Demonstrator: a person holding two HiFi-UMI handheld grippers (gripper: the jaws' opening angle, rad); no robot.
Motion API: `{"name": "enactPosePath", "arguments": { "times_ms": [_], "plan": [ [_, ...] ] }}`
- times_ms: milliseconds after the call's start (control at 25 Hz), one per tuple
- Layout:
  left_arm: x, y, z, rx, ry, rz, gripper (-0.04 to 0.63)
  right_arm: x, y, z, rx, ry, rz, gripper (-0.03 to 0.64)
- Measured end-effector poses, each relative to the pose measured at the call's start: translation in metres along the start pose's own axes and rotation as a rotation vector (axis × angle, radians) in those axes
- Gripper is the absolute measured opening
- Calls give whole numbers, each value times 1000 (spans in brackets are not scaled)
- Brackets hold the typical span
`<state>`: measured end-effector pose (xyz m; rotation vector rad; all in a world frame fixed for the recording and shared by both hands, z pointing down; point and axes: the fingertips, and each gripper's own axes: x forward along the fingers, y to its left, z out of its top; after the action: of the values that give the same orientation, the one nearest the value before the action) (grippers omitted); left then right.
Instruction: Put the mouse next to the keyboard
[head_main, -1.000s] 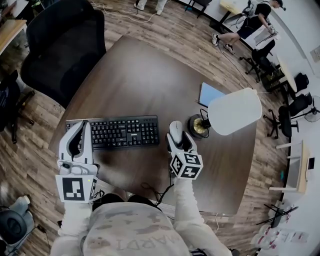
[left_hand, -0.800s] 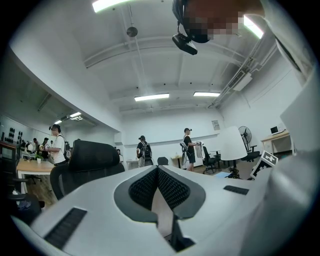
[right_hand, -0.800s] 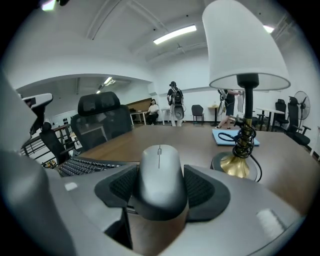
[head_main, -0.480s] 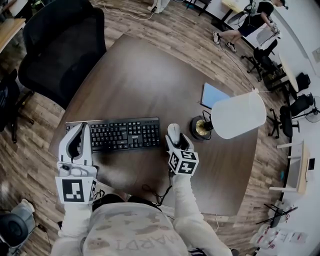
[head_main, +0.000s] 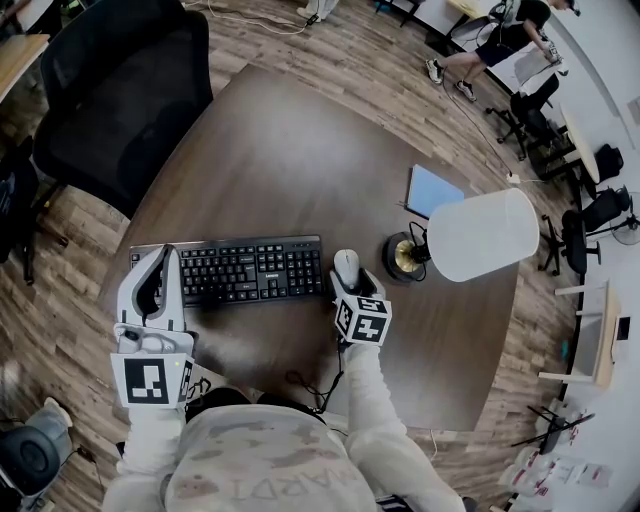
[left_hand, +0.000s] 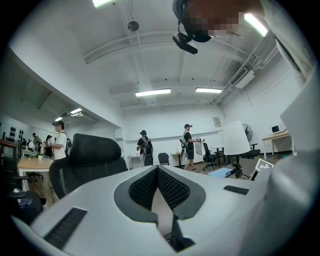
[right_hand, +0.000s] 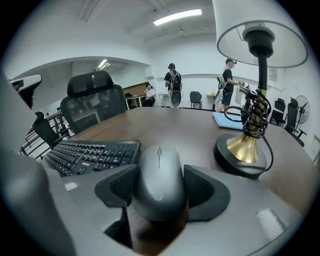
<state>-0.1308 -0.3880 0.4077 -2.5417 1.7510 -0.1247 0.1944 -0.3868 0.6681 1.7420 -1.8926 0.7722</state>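
Right gripper (head_main: 348, 272) jaws clamp the sides of a grey rounded computer mouse (right_hand: 159, 172), just off the right end of the flat black keyboard (head_main: 240, 268), toward the front edge of the dark brown wooden table (head_main: 270, 150). Brass-based lamp with white shade (head_main: 483, 234) stands just right of the mouse. Left gripper (head_main: 160, 268) jaws pressed together, nothing between them, at the keyboard's left end by the table's front left edge.

The round grey mouse (right_hand: 159, 180) is being squeezed in the right tool (right_hand: 159, 192), just beside the right end of the black keyboard (head_main: 235, 270), which is lying flat on the bench (head_main: 280, 150).
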Motion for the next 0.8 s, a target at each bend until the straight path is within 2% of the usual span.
{"name": "enactPosePath", "arguments": {
  "times_ms": [320, 800],
  "plan": [
    [1, 4, -3, 3, 6, 7, 5, 11, -9, -13, -13, 65, -40, 305],
    [-2, 8, -6, 2, 10, 22, 5, 16, -8, -18, 5, 99, -30, 308]
  ]
}}
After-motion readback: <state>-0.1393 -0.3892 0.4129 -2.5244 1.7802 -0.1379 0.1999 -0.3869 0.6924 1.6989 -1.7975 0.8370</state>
